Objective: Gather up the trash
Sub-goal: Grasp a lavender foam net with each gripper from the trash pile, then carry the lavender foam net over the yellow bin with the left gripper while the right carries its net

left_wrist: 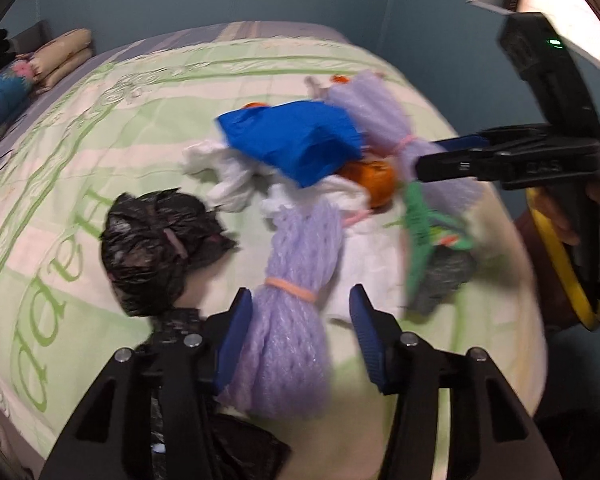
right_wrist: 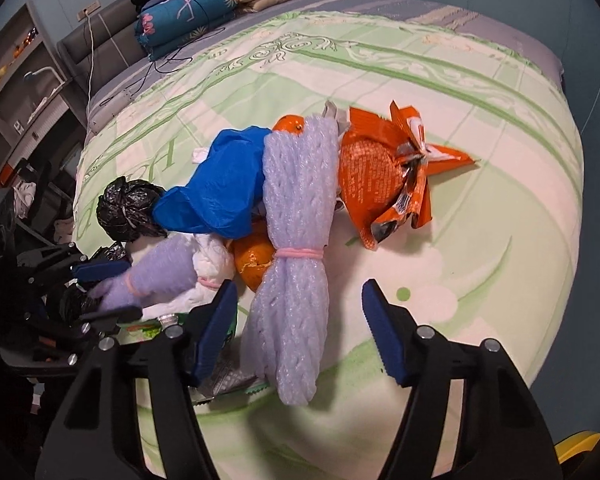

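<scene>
**Both grippers hovering open over a heap of trash on the bed**

From the left wrist view, the left gripper is hanging over the green-patterned bedspread with its jaws spread wide. A lavender foam-net bundle, tied with an orange band, is lying between the blue pads; it is brushing the left pad and sitting clear of the right one. A knotted black bag is resting just to the left. Beyond the bundle, a blue plastic bag is sprawling over white tissue and an orange peel. The right gripper is reaching in from the right edge, its tips near a second lavender bundle and a green wrapper; its jaw state cannot be told from here.

From the right wrist view, the right gripper is showing its jaws wide apart, with a long lavender bundle lying between them, gripped by neither pad. A crumpled orange snack packet is lying just right of that bundle. The blue bag and black bag are sitting to the left. The left gripper is appearing at the left edge, its fingers straddling the smaller lavender bundle.
</scene>
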